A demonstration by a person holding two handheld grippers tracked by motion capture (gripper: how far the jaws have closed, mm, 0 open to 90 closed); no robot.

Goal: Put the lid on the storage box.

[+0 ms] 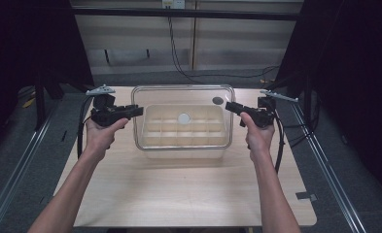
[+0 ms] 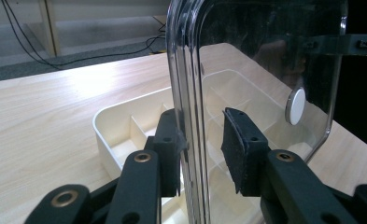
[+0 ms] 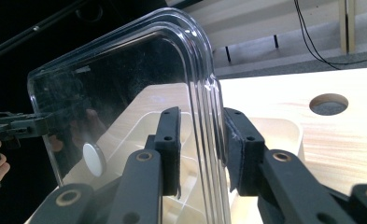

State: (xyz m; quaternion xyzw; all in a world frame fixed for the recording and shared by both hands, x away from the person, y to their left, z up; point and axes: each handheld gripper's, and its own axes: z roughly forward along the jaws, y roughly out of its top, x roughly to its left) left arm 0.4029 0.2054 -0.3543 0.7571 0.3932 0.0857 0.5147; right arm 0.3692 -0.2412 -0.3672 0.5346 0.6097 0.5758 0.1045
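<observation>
Clear plastic lid (image 1: pixel 182 102) held level just above cream compartment tray (image 1: pixel 184 141) on counter (image 1: pixel 179 194); left gripper (image 1: pixel 139 111) and right gripper (image 1: pixel 229 106) each clamped on opposite lid edges.

Lab-style recording booth: bare wooden table (image 1: pixel 188 194) flanked by black curtains (image 1: pixel 358 97), metal floor rails (image 1: pixel 334 184) beside the table, loose cables (image 1: pixel 179 58) behind it, plain paneled wall (image 1: pixel 247 43) beyond.
</observation>
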